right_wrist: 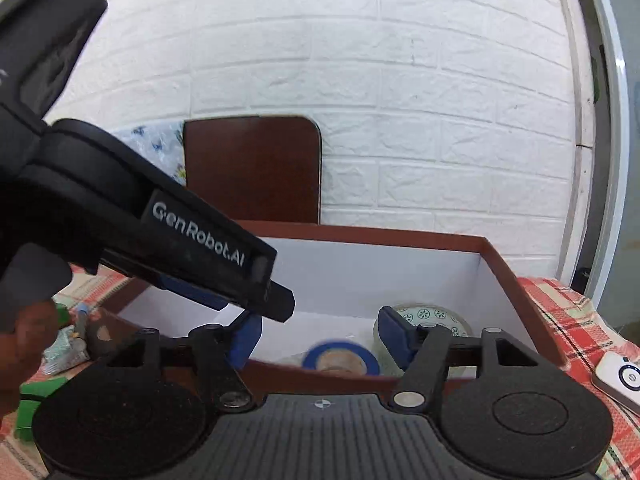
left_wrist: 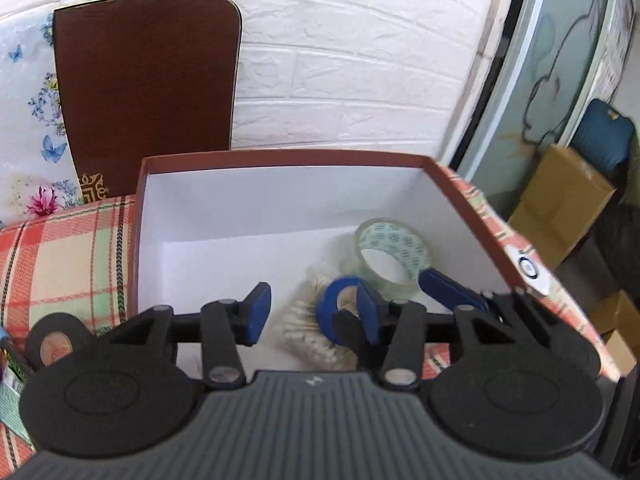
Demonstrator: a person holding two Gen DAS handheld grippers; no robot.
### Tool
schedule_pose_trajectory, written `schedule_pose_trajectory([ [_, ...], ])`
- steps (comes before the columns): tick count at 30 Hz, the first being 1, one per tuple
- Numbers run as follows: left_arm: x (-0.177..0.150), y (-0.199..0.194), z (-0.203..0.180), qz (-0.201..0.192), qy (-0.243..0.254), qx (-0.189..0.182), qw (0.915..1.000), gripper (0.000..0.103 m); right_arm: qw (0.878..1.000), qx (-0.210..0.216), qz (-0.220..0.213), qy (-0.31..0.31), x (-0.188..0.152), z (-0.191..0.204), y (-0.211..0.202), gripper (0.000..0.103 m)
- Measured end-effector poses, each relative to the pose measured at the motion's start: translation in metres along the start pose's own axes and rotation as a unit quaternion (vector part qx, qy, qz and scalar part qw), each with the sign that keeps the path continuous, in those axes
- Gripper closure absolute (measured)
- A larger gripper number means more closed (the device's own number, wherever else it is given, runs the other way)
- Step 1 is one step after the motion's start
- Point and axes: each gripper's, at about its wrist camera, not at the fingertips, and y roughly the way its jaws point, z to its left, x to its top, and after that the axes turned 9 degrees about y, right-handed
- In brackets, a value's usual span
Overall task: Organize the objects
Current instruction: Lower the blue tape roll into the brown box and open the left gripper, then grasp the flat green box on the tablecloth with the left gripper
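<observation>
An open box (left_wrist: 140,216) with a red-brown rim and white inside stands on the plaid cloth. Inside lie a clear tape roll (left_wrist: 390,252), a blue tape roll (left_wrist: 340,304) and a bag of cotton swabs (left_wrist: 308,332). My left gripper (left_wrist: 312,304) is open over the box, its fingers apart, the blue roll just by its right finger. My right gripper (right_wrist: 324,332) is open at the box's near wall (right_wrist: 320,376); the blue roll (right_wrist: 340,358) and clear roll (right_wrist: 436,316) show beyond it. The left gripper's body (right_wrist: 160,240) crosses the right wrist view.
A black tape roll (left_wrist: 52,344) lies on the plaid cloth (left_wrist: 60,264) left of the box. A white remote-like device (right_wrist: 620,376) lies right of the box. A brown board (left_wrist: 148,92) leans on the white brick wall. Cardboard boxes (left_wrist: 560,216) stand at the right.
</observation>
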Motion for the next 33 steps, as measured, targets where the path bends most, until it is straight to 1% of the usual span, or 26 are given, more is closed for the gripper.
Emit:
schedule_pose_trajectory([
  [3,-0.012,-0.019,-0.002,-0.020,0.016,0.006,0.9996,0.054,1.000,0.006,-0.028,0.005,-0.011,0.003,-0.029,0.040],
  [5,-0.023,-0.032,0.002,-0.026,0.015,-0.005,0.9995,0.054,0.999,0.009,-0.033,0.014,-0.020,0.006,-0.046,0.039],
  [6,-0.030,-0.040,0.004,-0.026,0.013,-0.014,0.9995,0.054,0.999,0.015,-0.029,0.020,-0.024,0.008,-0.053,0.039],
  [8,-0.047,-0.056,0.004,-0.034,0.021,-0.018,0.9990,0.054,0.999,0.030,-0.007,0.035,-0.036,0.012,-0.068,0.039],
  [10,-0.068,-0.070,0.005,-0.031,0.033,-0.017,0.9988,0.054,0.998,0.051,0.026,0.031,-0.047,0.021,-0.070,0.039],
  [11,-0.080,-0.075,0.008,-0.025,0.032,-0.019,0.9990,0.054,0.997,0.055,0.042,0.025,-0.054,0.027,-0.072,0.039],
  [13,-0.105,-0.080,0.015,-0.002,0.024,-0.016,0.9996,0.054,0.994,0.066,0.084,0.021,-0.068,0.043,-0.072,0.039],
  [15,-0.131,-0.081,0.026,0.029,0.008,-0.007,0.9995,0.054,0.989,0.075,0.125,0.019,-0.076,0.053,-0.068,0.040],
  [18,-0.166,-0.082,0.044,0.070,-0.017,0.010,0.9973,0.054,0.985,0.080,0.152,-0.016,-0.081,0.072,-0.064,0.039],
  [20,-0.187,-0.088,0.057,0.082,-0.039,0.013,0.9958,0.055,0.980,0.081,0.175,-0.042,-0.086,0.085,-0.061,0.039],
  [23,-0.204,-0.107,0.067,0.069,-0.041,0.012,0.9967,0.055,0.976,0.096,0.191,-0.046,-0.091,0.094,-0.059,0.038],
  [25,-0.211,-0.115,0.079,0.065,-0.054,0.018,0.9963,0.055,0.973,0.102,0.197,-0.056,-0.096,0.103,-0.065,0.032],
  [26,-0.214,-0.118,0.088,0.063,-0.065,0.020,0.9958,0.055,0.972,0.107,0.198,-0.065,-0.096,0.107,-0.065,0.032],
  [29,-0.219,-0.129,0.117,0.053,-0.111,0.029,0.9920,0.055,0.968,0.123,0.201,-0.086,-0.098,0.123,-0.059,0.031],
  [31,-0.220,-0.135,0.135,0.045,-0.149,0.033,0.9873,0.055,0.966,0.132,0.203,-0.094,-0.096,0.133,-0.053,0.029],
  [33,-0.219,-0.139,0.151,0.039,-0.186,0.025,0.9814,0.055,0.965,0.137,0.201,-0.102,-0.094,0.144,-0.043,0.027],
])
